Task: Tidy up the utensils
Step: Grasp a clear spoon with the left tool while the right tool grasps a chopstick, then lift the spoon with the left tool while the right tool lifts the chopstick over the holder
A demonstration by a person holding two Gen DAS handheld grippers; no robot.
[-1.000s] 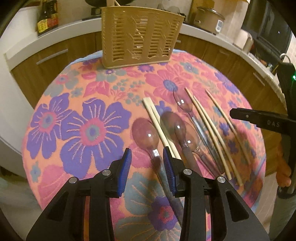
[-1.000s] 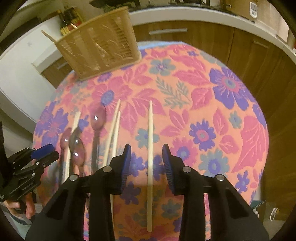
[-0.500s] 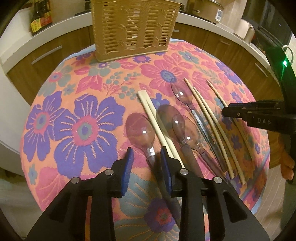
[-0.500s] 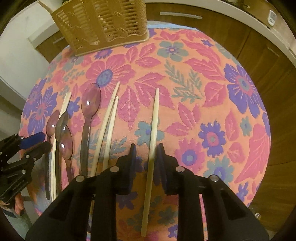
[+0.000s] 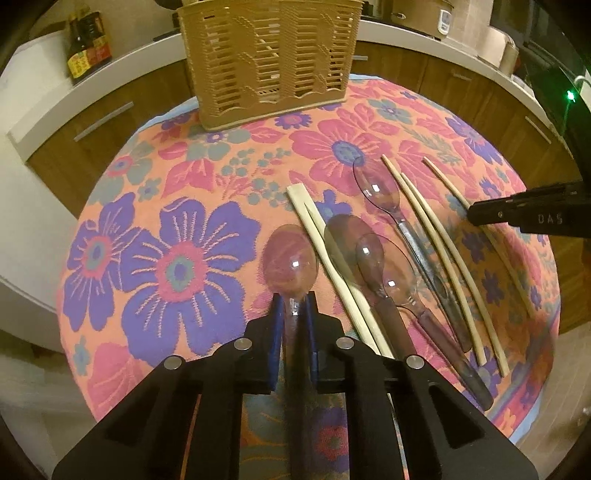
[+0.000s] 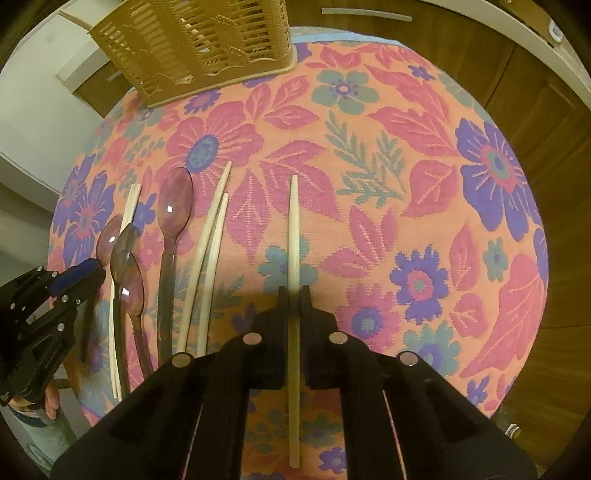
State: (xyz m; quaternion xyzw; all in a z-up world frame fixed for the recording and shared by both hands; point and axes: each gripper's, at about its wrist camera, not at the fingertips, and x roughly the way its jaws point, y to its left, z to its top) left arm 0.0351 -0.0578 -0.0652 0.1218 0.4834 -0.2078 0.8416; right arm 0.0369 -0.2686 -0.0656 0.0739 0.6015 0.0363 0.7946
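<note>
My left gripper [image 5: 294, 304] is shut on the neck of a translucent purple spoon [image 5: 290, 258] that lies on the floral tablecloth [image 5: 177, 258]. My right gripper [image 6: 293, 295] is shut on a single pale chopstick [image 6: 293, 221] lying apart from the rest. Between them lie several more purple spoons [image 5: 376, 192] and chopsticks [image 5: 432, 229]; they also show in the right wrist view [image 6: 214, 236]. A tan slotted utensil basket [image 5: 269, 55] stands at the table's far edge, also in the right wrist view [image 6: 195, 40].
A round table with floral cloth [image 6: 443, 184]. Wooden cabinets and a white counter [image 5: 122, 62] curve behind it, with a bottle [image 5: 86, 40] and a cooker [image 5: 421, 14] on top. The right gripper shows at the right of the left wrist view [image 5: 532, 218].
Both grippers have moved down and forward and closed: the left onto the purple spoon's neck, the right onto the lone chopstick. Both were open a second ago.
</note>
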